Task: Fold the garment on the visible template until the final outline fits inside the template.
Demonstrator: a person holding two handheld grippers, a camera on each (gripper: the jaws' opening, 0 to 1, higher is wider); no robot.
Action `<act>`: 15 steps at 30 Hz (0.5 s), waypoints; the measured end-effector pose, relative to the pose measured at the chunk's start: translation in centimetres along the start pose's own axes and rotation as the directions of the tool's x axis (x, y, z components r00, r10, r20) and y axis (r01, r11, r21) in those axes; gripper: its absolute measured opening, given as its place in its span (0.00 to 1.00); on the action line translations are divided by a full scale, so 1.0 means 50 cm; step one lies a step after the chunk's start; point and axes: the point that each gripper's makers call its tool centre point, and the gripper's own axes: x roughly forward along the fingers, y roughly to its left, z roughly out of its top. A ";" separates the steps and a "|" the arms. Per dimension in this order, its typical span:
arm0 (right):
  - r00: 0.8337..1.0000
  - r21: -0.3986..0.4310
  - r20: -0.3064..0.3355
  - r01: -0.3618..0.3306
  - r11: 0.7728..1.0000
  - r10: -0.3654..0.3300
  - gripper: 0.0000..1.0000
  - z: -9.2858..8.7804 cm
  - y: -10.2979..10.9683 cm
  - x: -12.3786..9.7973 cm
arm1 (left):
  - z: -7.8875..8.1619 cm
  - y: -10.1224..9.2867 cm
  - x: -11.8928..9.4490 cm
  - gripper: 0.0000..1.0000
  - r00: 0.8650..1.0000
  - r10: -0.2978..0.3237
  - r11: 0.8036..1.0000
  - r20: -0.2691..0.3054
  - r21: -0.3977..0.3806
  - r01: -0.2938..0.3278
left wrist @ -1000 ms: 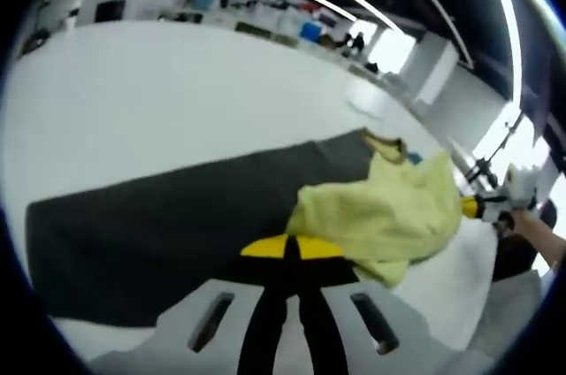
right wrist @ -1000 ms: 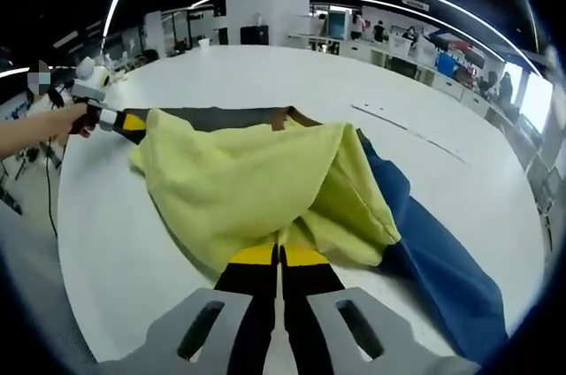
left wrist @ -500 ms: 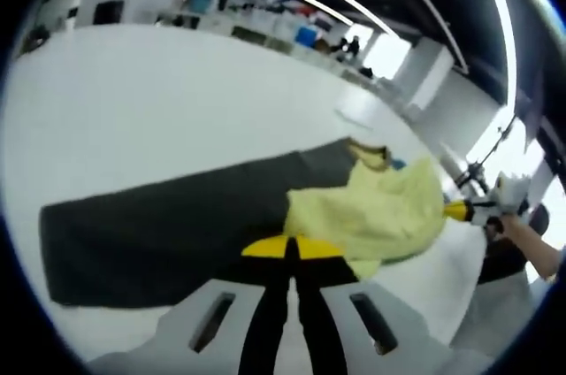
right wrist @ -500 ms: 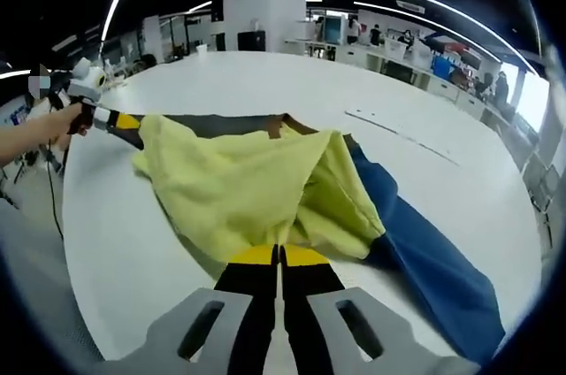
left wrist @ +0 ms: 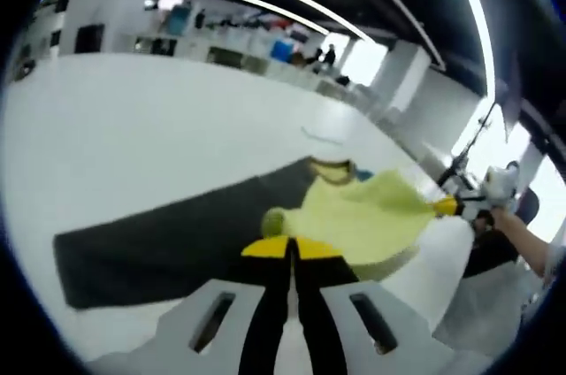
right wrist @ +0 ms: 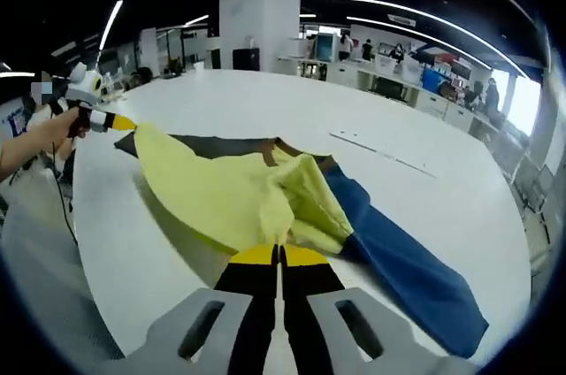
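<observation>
Left gripper view: my left tongs (left wrist: 292,249), jaws pressed together, pinch one edge of the pale yellow fabric garment (left wrist: 367,220). Right gripper view: my right tongs (right wrist: 279,256), likewise clamped, pinch the opposite edge, so the garment (right wrist: 239,194) hangs stretched between them above the round white counter (right wrist: 265,101). Beneath it, a dark grey cloth panel (left wrist: 168,229) and a blue cloth panel (right wrist: 402,260) lie flat near the counter's edge.

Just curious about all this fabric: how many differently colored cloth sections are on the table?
3: a yellow section held between the grippers, a dark gray section behind it, a blue section beside it.
</observation>
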 end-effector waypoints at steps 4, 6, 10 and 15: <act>0.999 -0.014 0.033 0.013 1.000 -0.013 0.01 0.020 0.006 -0.047 | 0.023 -0.026 -0.023 0.00 1.000 0.007 0.994 0.011 0.105 -0.008; 0.999 -0.018 0.049 0.017 1.000 -0.016 0.01 0.029 0.010 -0.071 | 0.029 -0.047 -0.034 0.00 1.000 -0.005 0.992 0.012 0.125 0.004; 0.997 -0.045 0.069 0.042 0.998 -0.039 0.01 0.041 0.015 -0.116 | 0.046 -0.085 -0.061 0.00 0.998 -0.041 0.989 0.037 0.141 0.036; 0.994 -0.061 0.089 0.065 0.996 -0.059 0.01 0.041 0.031 -0.176 | 0.036 -0.123 -0.099 0.00 0.997 -0.067 0.982 0.038 0.180 0.059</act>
